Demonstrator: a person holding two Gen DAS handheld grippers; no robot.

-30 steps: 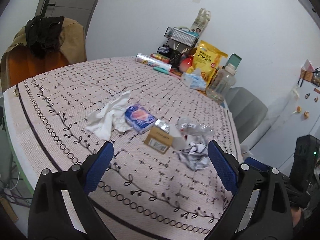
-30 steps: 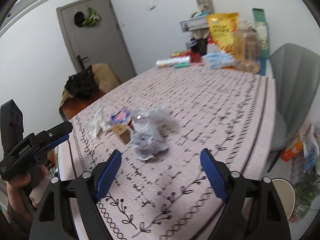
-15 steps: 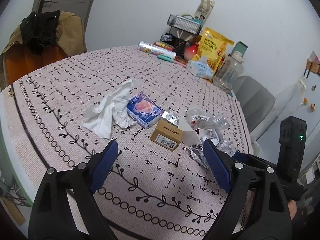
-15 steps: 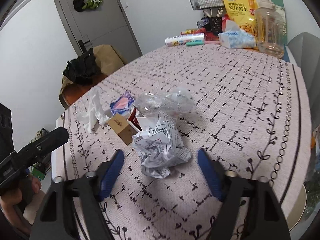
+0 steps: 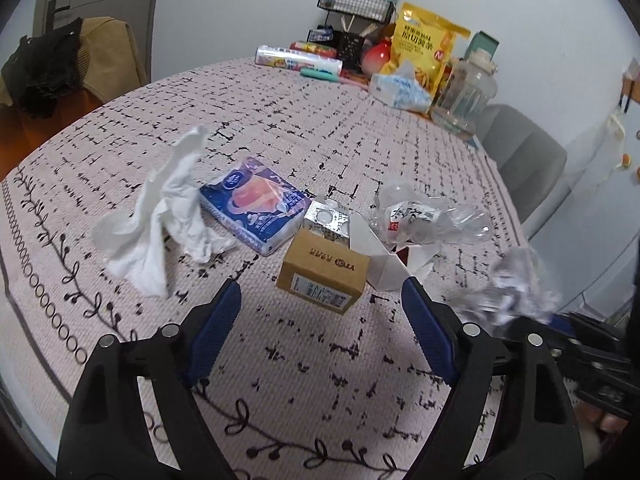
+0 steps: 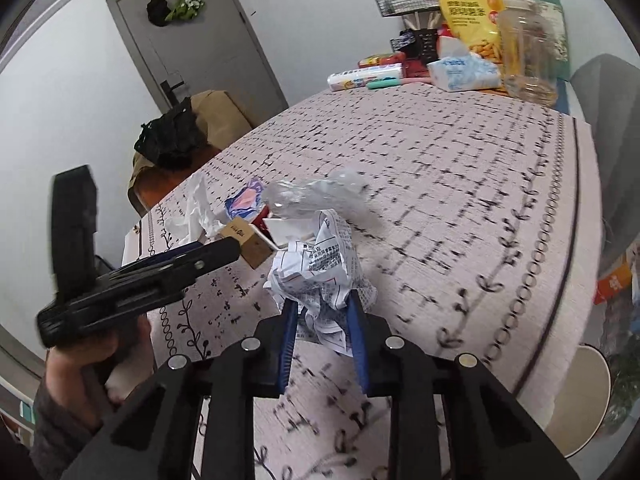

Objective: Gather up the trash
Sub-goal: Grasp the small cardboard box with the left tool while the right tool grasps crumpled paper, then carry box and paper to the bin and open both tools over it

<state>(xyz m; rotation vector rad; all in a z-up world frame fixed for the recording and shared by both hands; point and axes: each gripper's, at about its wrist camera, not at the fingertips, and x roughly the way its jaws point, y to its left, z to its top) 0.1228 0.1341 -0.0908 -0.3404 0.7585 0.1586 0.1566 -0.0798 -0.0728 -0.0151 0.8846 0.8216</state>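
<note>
Left wrist view: the left gripper hangs over the patterned tablecloth with its jaws standing wide and nothing between them; they have just been narrowing a little. The small brown cardboard box lies just ahead of the gap, roughly centred but nearer the right-hand finger. Left of the box sit a blue tissue packet and a crumpled white tissue; behind it lie a foil blister pack and a white opened carton, and right of it a crushed clear bottle. The risk, as I judge it, is that the pads close on the carton flap together with the box, or nudge the box into the pile, because the pieces lie touching one another.

Right wrist view: the right gripper has just been closing and now pinches the crumpled printed paper between its blue pads. Only the ball's lower part sits between them; most of it bulges above and beyond the tips, on the near side of the box. Crumpled paper yields, so such a shallow hold could slip or shed the ball when carried. The left gripper, held in a hand, shows at the left, close to the paper, so the two tools might collide.
</note>
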